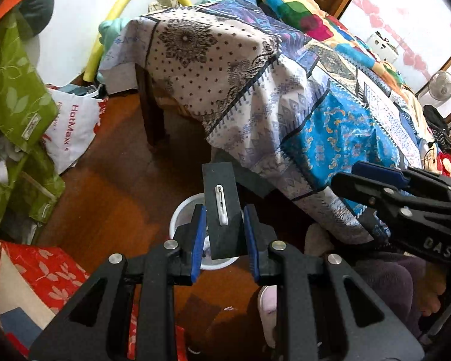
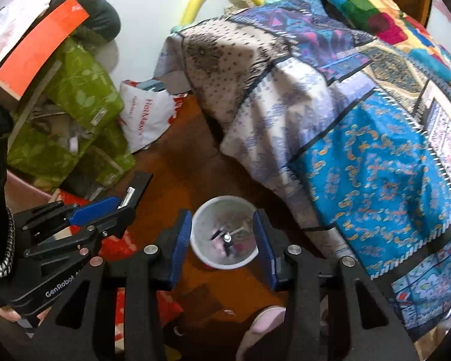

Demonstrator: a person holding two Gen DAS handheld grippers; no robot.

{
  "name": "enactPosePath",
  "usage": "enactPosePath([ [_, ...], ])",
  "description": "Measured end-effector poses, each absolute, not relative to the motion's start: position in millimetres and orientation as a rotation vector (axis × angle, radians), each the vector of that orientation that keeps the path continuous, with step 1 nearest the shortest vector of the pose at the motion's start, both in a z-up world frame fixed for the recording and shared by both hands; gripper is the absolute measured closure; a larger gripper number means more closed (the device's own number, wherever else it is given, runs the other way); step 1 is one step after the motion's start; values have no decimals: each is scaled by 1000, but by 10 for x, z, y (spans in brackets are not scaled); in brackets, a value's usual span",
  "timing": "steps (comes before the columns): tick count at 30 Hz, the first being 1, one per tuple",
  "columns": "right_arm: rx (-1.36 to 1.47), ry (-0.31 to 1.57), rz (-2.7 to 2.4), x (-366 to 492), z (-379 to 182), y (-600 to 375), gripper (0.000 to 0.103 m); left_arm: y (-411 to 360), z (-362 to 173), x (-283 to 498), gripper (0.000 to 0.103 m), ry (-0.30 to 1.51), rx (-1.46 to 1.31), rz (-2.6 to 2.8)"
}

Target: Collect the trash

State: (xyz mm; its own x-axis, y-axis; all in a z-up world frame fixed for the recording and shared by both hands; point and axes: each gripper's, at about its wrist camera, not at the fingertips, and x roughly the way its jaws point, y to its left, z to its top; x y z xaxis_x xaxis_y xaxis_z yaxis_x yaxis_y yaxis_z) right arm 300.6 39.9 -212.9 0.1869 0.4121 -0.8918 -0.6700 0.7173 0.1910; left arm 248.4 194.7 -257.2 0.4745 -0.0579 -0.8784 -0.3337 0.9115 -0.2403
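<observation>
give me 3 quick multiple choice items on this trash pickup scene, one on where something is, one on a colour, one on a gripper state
1. Where does the white bin stand?
A. on the bed
B. on the wooden floor beside the bed
C. on a shelf

2. What colour are the gripper pads?
A. blue
B. red
C. yellow

3. What is the left gripper doing?
A. open and empty
B. clamped on a flat black card
C. holding a bottle

Answers:
1 B, floorboards surround it, next to the draped bedspread.
2 A, blue in both views.
3 B, the black card sits pressed between the pads.

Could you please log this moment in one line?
left gripper: shut on card | right gripper: open, empty | bin: below both
</observation>
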Motion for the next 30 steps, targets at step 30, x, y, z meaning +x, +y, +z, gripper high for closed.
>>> enactPosePath([
  [30,-193,691,648,1915,-625,-746,64,969,-612,1413,54,625,-168,126],
])
